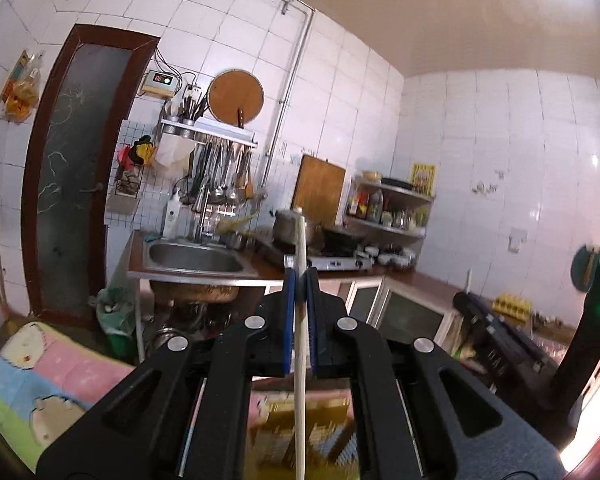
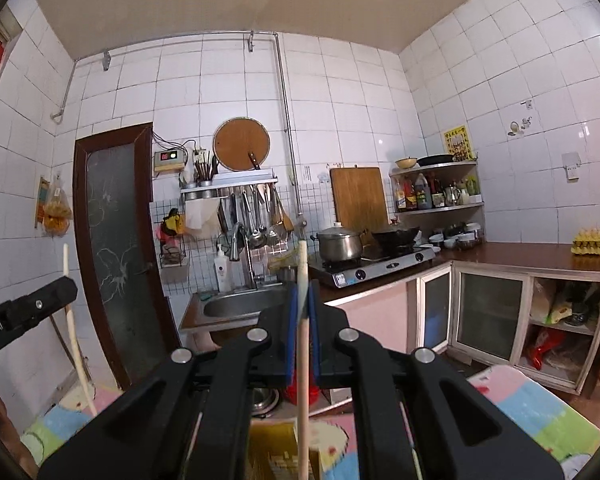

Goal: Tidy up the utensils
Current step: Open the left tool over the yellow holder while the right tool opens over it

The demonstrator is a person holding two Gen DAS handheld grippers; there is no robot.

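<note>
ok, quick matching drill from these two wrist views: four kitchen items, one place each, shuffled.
Items:
1. pot
2. egg tray
3. round board
4. chopstick

Places:
A. hung on the wall above the rack
B. clamped upright in the right gripper
C. on the stove
D. on the counter at far right

Pairs: 1-C, 2-D, 3-A, 4-B

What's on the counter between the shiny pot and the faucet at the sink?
In the right wrist view, a chopstick held upright in the right gripper crosses between the pot and the faucet; the clutter behind it is too blurred to name.
</note>
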